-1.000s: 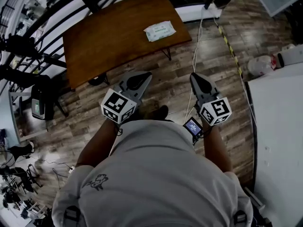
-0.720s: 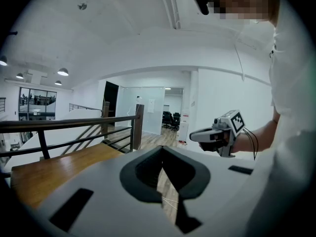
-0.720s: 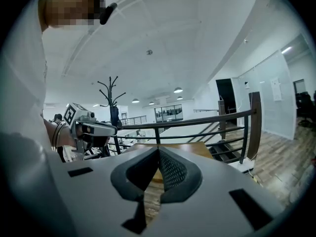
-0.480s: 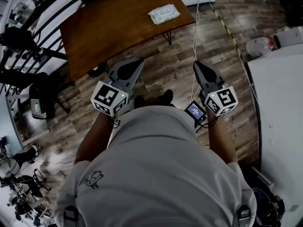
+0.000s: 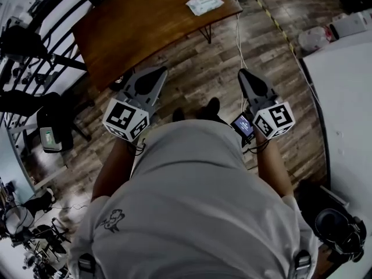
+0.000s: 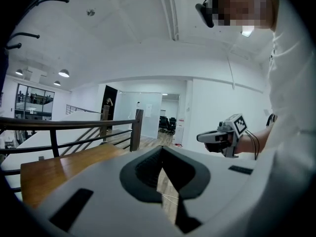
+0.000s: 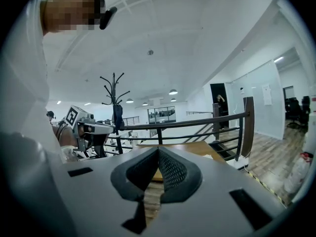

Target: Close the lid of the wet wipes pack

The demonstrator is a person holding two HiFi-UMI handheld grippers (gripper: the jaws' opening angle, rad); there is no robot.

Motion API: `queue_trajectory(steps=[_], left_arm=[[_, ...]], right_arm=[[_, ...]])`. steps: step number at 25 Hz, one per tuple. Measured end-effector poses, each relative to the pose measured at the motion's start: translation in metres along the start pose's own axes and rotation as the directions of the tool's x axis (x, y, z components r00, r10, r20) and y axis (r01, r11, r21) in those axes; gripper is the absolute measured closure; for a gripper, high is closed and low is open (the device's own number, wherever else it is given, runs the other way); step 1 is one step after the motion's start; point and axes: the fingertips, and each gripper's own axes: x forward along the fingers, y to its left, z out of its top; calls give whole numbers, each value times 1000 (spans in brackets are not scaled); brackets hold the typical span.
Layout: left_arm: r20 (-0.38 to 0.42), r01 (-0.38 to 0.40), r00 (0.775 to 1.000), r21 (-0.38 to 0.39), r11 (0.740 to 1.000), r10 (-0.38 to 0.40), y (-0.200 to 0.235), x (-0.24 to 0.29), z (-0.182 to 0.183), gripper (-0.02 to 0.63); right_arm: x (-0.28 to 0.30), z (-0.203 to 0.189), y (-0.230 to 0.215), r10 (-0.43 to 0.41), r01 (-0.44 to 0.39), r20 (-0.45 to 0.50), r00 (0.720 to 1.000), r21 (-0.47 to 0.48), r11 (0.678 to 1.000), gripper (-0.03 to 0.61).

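Head view: the wet wipes pack (image 5: 204, 3) lies on the wooden worktop (image 5: 133, 31), well apart from the left gripper (image 5: 156, 72) and right gripper (image 5: 244, 74); its lid is probably too small to judge. Left gripper view: jaws together, empty. Right gripper view: jaws together, empty.

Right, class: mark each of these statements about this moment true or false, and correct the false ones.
1. The wet wipes pack lies on the wooden table. True.
2. The left gripper is clamped on the pack. False: its jaws are shut on nothing, and it is held over the floor, apart from the table.
3. The right gripper has its jaws together. True.
4. A small lit screen sits beside the left gripper. False: it is by the right gripper's marker cube.
5. The person stands on a wood-plank floor. True.
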Motion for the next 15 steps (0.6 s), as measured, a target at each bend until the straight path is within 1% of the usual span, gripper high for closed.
queue_trajectory(steps=[6,11,15], left_arm=[[6,28,1000,5,1000,-28,0,-29,-6,604],[19,43,999,24,999,-43,-6,-37,0,604],[15,52,998,45,998,-53,-9,-42,3,604]], right_arm=[[-13,-5,27,-52,52,5,999,19,998,546],[-24,-2,33,-75,75,13,997,13,997,546],[-27,3,37,-81,81,24,996,7,997,546]])
